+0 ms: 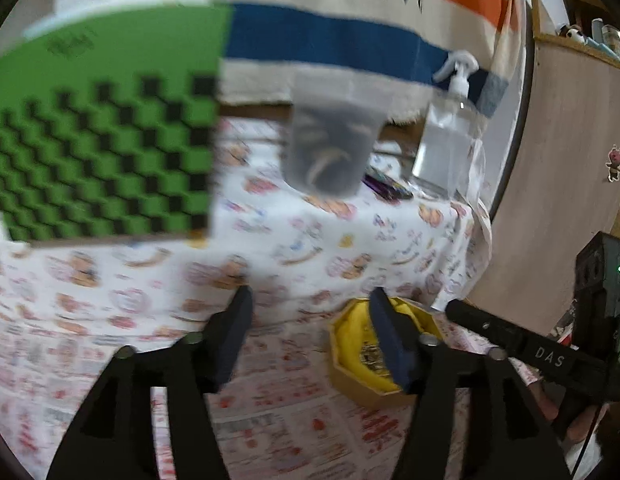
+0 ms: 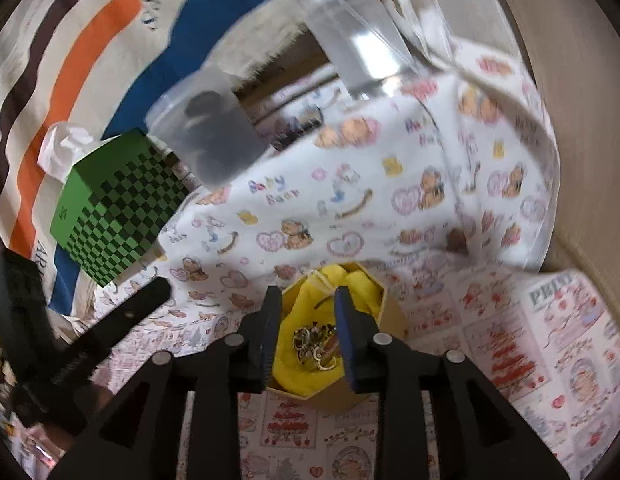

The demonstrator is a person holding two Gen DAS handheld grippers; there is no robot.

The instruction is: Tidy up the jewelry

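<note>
A hexagonal cardboard box [image 2: 334,394] lined with yellow cloth holds a heap of gold jewelry [image 2: 316,344]. My right gripper [image 2: 306,300] is open, its jaws straddling the box from above, holding nothing. In the left wrist view the same box [image 1: 350,372] sits low and right, with jewelry [image 1: 370,356] partly hidden behind my right finger. My left gripper [image 1: 310,304] is open and empty, hovering over the printed tablecloth to the left of the box. The right gripper's body [image 1: 550,356] shows at the right edge.
A green checkered box [image 1: 106,140] stands at the left, also in the right wrist view [image 2: 114,208]. A translucent cup [image 1: 330,144] with dark items and a clear spray bottle [image 1: 446,140] stand at the back. A striped cloth [image 1: 350,40] hangs behind. A wooden panel [image 1: 570,160] is at the right.
</note>
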